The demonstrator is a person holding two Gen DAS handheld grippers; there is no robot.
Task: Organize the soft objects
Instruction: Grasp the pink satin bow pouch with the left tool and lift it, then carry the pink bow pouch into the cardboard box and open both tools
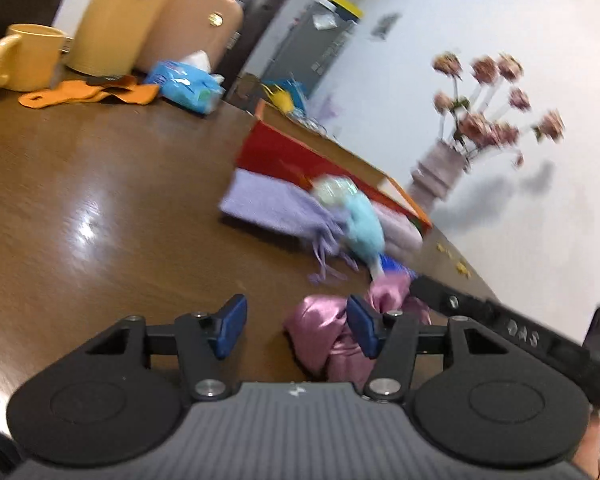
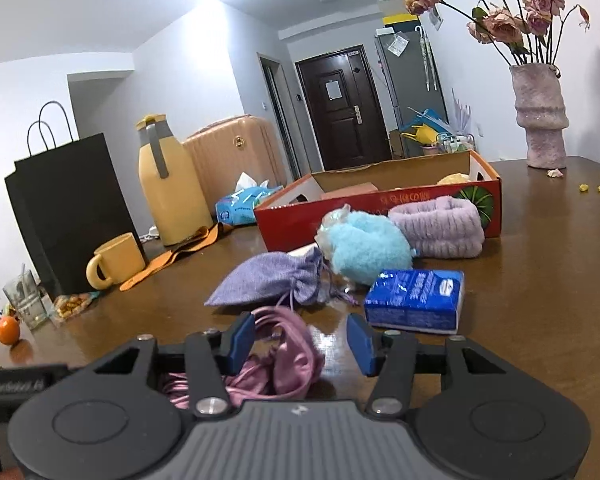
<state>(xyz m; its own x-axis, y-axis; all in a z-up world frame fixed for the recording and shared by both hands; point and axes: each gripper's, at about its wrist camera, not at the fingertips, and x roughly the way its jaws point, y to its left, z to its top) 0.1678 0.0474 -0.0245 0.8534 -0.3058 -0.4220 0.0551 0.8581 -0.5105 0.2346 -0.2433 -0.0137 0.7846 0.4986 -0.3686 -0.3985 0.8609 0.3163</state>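
Viewing left wrist: my left gripper (image 1: 296,326) gapes, gripping nothing; pink satin pouch (image 1: 320,336) lies at its right pad, limp, slippery.
Hold: bunched fabric.
Right wrist: my right gripper (image 2: 300,344) open; pouch beside left pad.
Obstacles: tissue pack (image 2: 414,300), lilac bag (image 2: 268,280) before red box (image 2: 380,204).

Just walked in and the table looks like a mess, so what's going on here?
A person is sorting soft things on the wooden table with a hand-held gripper in each hand. Both sit at a crumpled pink satin cloth: the left hand-held gripper and right hand-held gripper stand open around it, neither clamping it. Ahead lie a purple drawstring pouch, a blue fluffy toy, a lilac headband and a blue tissue pack, in front of the red cardboard box.
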